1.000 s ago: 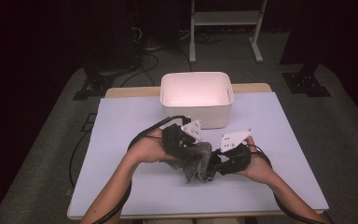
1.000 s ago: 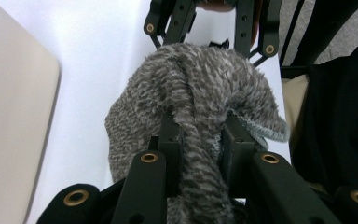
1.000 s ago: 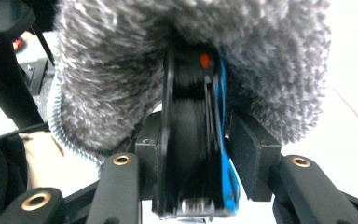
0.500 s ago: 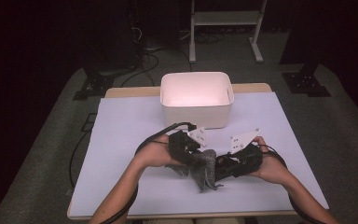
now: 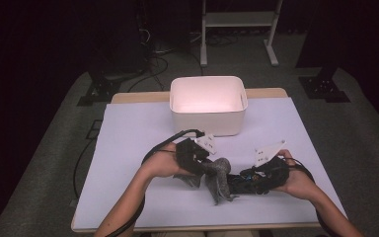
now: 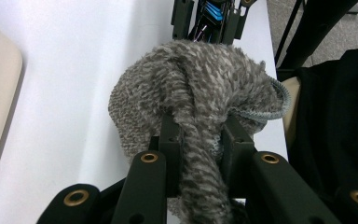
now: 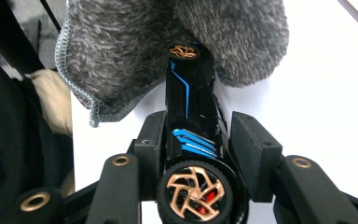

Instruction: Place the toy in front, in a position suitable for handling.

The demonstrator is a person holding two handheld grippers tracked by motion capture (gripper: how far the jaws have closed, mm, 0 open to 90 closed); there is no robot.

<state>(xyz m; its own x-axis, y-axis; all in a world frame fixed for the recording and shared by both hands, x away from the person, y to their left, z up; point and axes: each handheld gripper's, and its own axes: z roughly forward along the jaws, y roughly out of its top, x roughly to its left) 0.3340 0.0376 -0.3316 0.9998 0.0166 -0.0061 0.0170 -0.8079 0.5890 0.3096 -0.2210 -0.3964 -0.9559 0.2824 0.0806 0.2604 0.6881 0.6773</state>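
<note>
Here: left tool (image 6: 198, 140) clamped on grey cloth (image 6: 196, 88); right tool (image 7: 198, 140) clamped on toy car (image 7: 191, 135).

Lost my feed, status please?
Left tongs shut on fuzzy grey knitted sock. Right tongs shut on black-and-blue toy car, nose at sock. Nothing blocking.

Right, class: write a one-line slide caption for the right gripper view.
Right gripper grips a black toy car, its front under a grey fuzzy sock.
</note>
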